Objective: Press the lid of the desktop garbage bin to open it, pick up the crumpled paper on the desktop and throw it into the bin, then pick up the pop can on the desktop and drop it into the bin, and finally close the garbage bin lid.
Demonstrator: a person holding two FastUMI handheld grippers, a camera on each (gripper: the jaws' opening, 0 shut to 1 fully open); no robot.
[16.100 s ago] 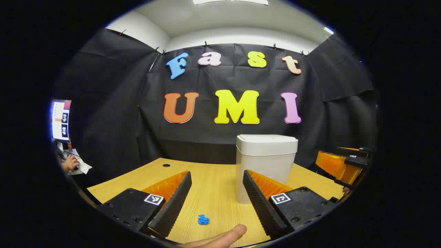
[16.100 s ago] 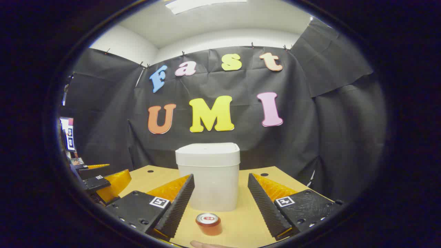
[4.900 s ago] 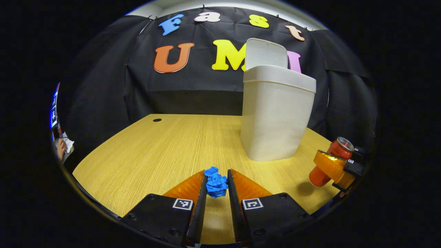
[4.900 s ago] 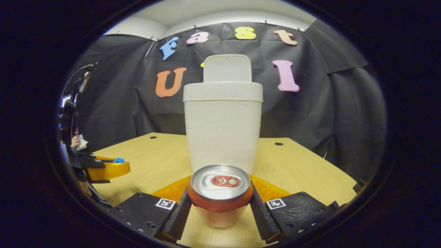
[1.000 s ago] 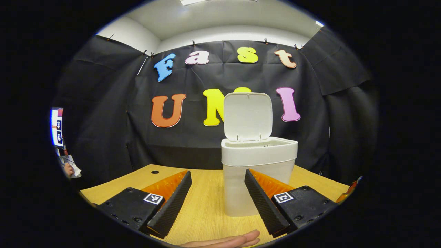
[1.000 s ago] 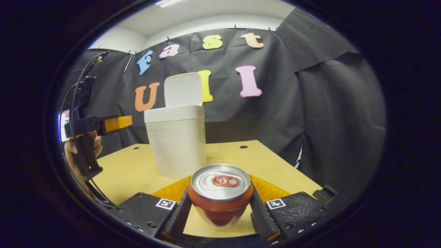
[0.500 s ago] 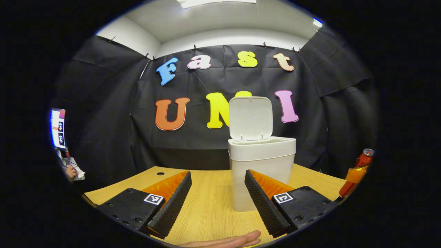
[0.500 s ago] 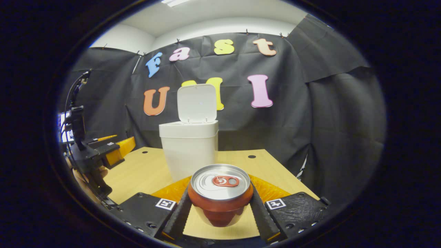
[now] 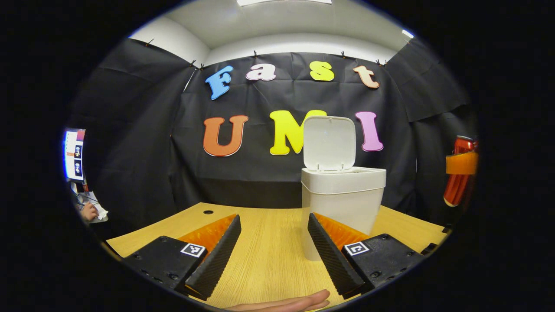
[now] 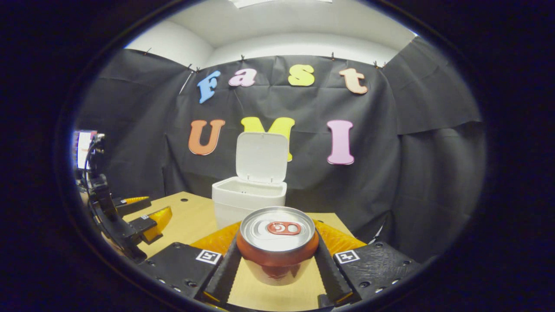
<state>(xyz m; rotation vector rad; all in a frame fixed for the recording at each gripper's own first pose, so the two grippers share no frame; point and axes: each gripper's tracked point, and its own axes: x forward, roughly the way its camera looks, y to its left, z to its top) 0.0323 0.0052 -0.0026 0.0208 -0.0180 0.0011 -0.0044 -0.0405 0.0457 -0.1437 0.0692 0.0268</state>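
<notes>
Can going up toward bin.
I'm lifting the can [image 10: 277, 245] higher in my right claw [image 10: 277, 264], above the open bin [image 10: 249, 197]; left claw [image 9: 271, 249] is hanging wide, paper gone.

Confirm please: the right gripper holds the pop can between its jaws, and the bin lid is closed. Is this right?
Not quite. The right gripper does hold the pop can, but the bin lid stands open, upright behind the bin opening, as the right gripper view shows.
</notes>
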